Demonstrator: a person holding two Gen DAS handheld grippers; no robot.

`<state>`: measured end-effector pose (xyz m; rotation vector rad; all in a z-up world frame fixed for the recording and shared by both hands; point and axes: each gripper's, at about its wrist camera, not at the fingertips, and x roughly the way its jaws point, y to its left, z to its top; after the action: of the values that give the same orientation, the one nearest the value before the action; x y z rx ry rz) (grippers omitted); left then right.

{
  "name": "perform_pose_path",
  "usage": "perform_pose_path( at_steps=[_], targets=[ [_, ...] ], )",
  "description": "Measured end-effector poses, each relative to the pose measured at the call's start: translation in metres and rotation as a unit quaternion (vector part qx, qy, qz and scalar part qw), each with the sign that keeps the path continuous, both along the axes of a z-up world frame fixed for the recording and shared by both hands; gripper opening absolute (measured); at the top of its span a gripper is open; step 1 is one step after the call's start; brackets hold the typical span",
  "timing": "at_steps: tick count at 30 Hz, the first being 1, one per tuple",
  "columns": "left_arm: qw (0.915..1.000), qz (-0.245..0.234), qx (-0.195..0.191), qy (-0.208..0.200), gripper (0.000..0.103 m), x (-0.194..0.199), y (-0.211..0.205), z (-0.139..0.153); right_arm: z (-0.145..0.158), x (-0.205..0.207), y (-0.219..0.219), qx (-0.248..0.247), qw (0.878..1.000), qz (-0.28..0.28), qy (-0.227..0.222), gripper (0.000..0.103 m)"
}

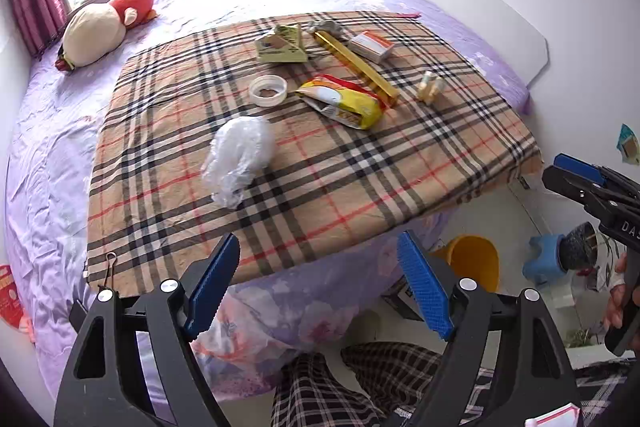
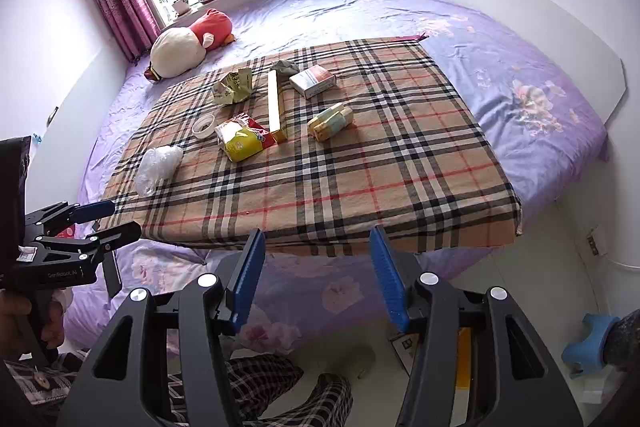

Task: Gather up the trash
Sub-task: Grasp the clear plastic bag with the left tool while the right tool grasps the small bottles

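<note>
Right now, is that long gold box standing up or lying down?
Lying down. The long gold box rests flat on the plaid cloth, one end beside the yellow snack bag.

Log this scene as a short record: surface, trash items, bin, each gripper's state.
surface: plaid cloth spread on a purple bed
trash: crumpled plastic bag, white lid, yellow snack wrapper, long gold box, green carton, small white box
bin: yellow bucket on the floor beside the bed
left gripper: open, empty
right gripper: open, empty
</note>
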<state>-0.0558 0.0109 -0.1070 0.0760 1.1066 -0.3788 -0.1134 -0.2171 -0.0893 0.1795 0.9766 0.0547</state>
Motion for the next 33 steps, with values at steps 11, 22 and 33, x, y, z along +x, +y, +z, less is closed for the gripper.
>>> perform_pose_path(
  at_steps=[11, 22, 33],
  targets=[
    [0.9978, 0.062, 0.006, 0.023, 0.084, 0.056, 0.036, -0.037, -0.031, 0.070, 0.007, 0.005, 0.999, -0.048, 0.025, 0.060],
    [0.9987, 0.043, 0.020, 0.020, 0.082, 0.090, 0.035, -0.052, -0.065, 0.135, 0.013, -0.015, 0.994, -0.087, 0.064, 0.060],
    [0.9983, 0.052, 0.012, 0.022, 0.082, 0.113, 0.043, -0.052, -0.065, 0.135, -0.017, -0.060, 0.988, -0.134, 0.052, 0.059]
  ],
)
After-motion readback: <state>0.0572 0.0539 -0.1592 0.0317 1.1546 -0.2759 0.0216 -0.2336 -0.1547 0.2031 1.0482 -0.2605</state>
